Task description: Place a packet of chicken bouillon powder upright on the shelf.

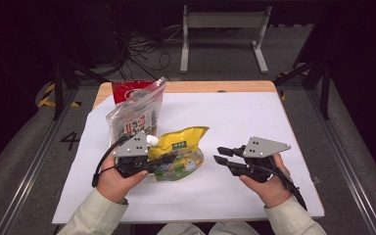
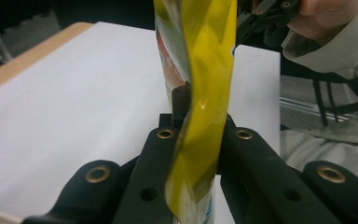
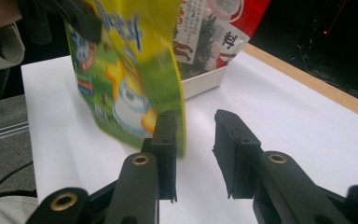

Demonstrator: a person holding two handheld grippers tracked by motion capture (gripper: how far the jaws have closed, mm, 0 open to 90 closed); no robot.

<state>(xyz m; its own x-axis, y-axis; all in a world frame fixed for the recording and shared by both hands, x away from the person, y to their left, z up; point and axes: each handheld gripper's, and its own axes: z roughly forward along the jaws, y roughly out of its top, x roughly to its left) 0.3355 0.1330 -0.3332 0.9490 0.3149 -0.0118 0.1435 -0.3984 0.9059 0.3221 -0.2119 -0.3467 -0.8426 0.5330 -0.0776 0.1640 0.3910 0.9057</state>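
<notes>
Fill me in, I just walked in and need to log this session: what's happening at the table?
A person works with a gripper in each hand. The left gripper is clamped on a yellow-green spouted pouch and holds it off the white sheet. The right gripper sits to the pouch's right with its jaws apart and nothing between them. Behind the pouch, a clear bag with a red label stands in a white box at the sheet's far left.

Spouted pouch [image 1: 178,154] before bagged packet [image 1: 136,115], left on table [image 1: 254,122].
</notes>
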